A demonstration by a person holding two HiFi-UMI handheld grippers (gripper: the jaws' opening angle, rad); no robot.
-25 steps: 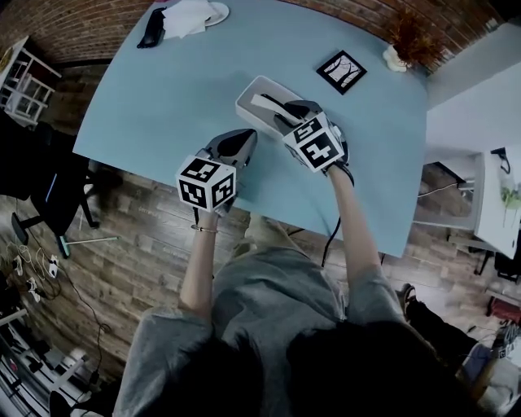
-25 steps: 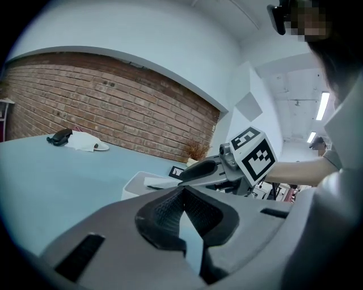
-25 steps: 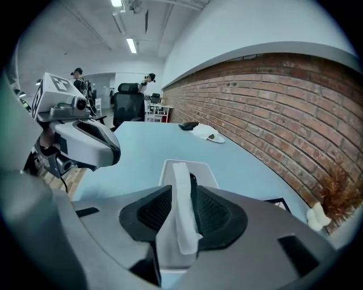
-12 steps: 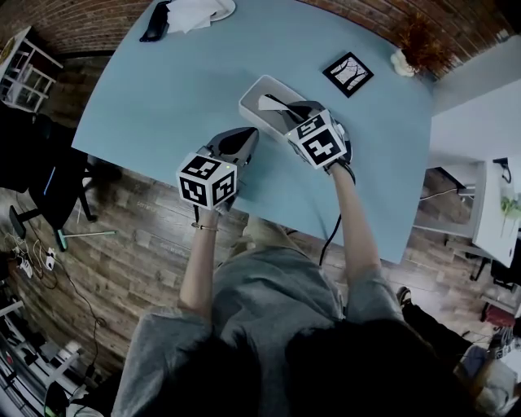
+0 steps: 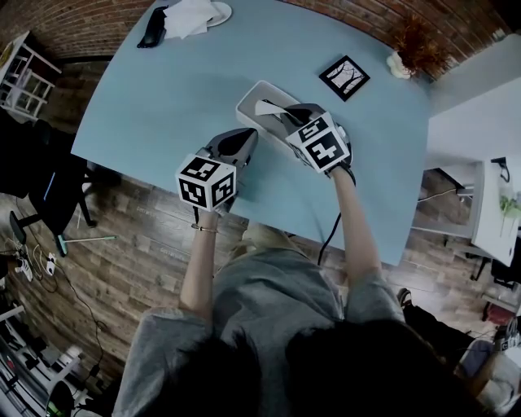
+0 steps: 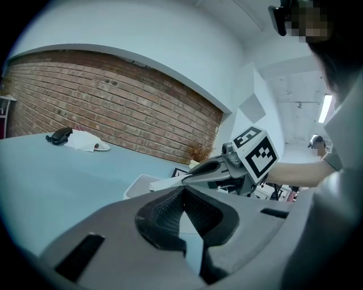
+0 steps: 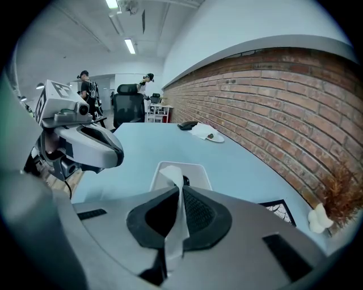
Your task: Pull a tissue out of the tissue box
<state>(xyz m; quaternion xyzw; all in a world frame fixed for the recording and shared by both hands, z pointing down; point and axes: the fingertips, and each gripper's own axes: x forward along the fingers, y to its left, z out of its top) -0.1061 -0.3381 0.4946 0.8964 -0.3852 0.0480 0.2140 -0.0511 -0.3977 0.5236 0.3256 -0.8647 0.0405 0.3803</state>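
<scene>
A white tissue box (image 5: 254,96) stands on the light blue table (image 5: 171,81), near its front edge. A tissue (image 5: 264,107) sticks up from the box's slot. My right gripper (image 5: 282,113) reaches down over the box from the right and is shut on that tissue. In the right gripper view the tissue (image 7: 180,210) runs as a white strip between the pads, with the box (image 7: 197,169) just beyond. My left gripper (image 5: 247,135) hovers just in front of the box, shut and holding nothing. In the left gripper view its tips (image 6: 182,191) meet, and the box (image 6: 136,184) lies ahead.
At the table's far left corner lie a black object (image 5: 151,28) and a crumpled white tissue on a small plate (image 5: 192,16). A black-framed picture (image 5: 343,76) and a dried plant (image 5: 412,42) sit at the far right. A brick wall runs behind the table.
The right gripper's jaws over the box have closed onto the tissue. Both hands have stayed in place.
</scene>
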